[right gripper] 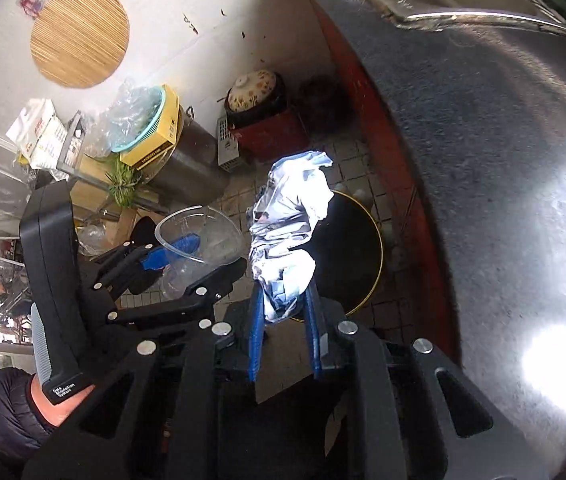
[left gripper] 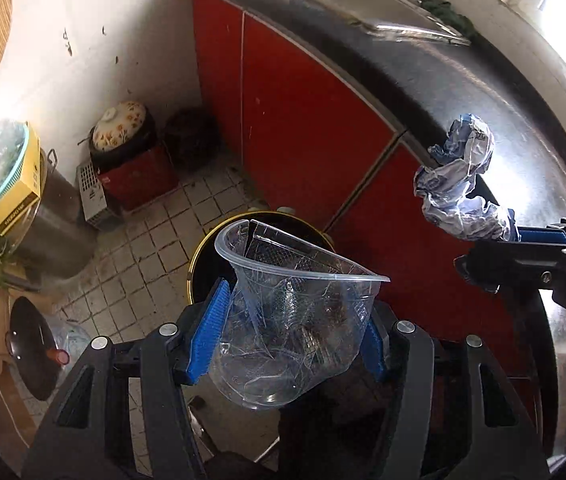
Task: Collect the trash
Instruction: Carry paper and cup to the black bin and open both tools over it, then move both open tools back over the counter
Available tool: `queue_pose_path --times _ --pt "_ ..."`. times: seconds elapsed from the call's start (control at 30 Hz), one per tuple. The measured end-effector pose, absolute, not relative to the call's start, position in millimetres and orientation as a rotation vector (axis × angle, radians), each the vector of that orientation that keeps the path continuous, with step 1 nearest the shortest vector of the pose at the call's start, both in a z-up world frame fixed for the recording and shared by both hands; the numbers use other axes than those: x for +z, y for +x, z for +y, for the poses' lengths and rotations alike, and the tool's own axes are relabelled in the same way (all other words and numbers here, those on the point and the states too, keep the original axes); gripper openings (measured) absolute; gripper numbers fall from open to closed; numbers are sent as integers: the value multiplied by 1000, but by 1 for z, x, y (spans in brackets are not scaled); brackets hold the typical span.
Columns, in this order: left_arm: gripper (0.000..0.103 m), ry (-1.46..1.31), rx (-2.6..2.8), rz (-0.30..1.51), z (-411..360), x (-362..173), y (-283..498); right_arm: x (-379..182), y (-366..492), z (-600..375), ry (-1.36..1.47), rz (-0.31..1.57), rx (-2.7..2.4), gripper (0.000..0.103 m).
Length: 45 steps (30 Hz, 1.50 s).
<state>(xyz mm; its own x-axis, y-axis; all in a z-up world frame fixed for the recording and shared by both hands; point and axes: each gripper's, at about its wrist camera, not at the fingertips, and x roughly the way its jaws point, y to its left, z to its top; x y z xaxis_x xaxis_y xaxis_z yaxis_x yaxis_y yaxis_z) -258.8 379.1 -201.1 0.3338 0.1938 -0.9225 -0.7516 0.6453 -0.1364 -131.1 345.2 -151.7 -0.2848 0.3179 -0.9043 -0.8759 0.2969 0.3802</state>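
Note:
My left gripper (left gripper: 295, 332) is shut on a crushed clear plastic cup (left gripper: 291, 320) and holds it above a round black trash bin with a gold rim (left gripper: 203, 248) on the floor. My right gripper (right gripper: 285, 312) is shut on a crumpled blue-and-white wrapper (right gripper: 287, 224) and holds it above the same bin (right gripper: 351, 256). The wrapper (left gripper: 459, 184) and right gripper fingers (left gripper: 539, 236) show at the right of the left wrist view. The cup (right gripper: 199, 240) and left gripper show at the left of the right wrist view.
Red cabinet doors (left gripper: 303, 120) and a dark countertop (left gripper: 463, 92) with a steel sink (left gripper: 371, 0) stand on the right. On the tiled floor (left gripper: 155, 240) against the wall are a steel pot (left gripper: 55, 224), a red box with a flowered lid (left gripper: 123, 128) and a yellow box (left gripper: 19, 188).

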Motion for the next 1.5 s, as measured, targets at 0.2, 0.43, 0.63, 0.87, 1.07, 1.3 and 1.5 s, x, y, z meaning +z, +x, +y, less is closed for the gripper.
queue_pose_path --times 0.2,0.43,0.63,0.87,1.07,1.3,1.5 --pt "59 -713 659 1074 408 -262 -267 -204 -141 389 -671 1435 1257 19" --pt "85 -740 645 1081 421 -280 -269 -219 -138 407 -686 1429 1232 74" --pt "89 -721 628 1085 419 -271 -275 -203 -139 399 -648 1430 1285 74" --pt "90 -603 646 1082 398 -222 -267 -141 -124 348 -555 1343 1280 78" --pt "92 -435 563 1046 347 -145 -217 -66 -78 252 -448 1161 1087 83" --pt "94 -305 234 970 242 -76 -107 -3 -9 73 -265 1037 649 84" --pt "94 -154 2 960 134 -44 -25 16 15 -83 -48 1025 299 84"
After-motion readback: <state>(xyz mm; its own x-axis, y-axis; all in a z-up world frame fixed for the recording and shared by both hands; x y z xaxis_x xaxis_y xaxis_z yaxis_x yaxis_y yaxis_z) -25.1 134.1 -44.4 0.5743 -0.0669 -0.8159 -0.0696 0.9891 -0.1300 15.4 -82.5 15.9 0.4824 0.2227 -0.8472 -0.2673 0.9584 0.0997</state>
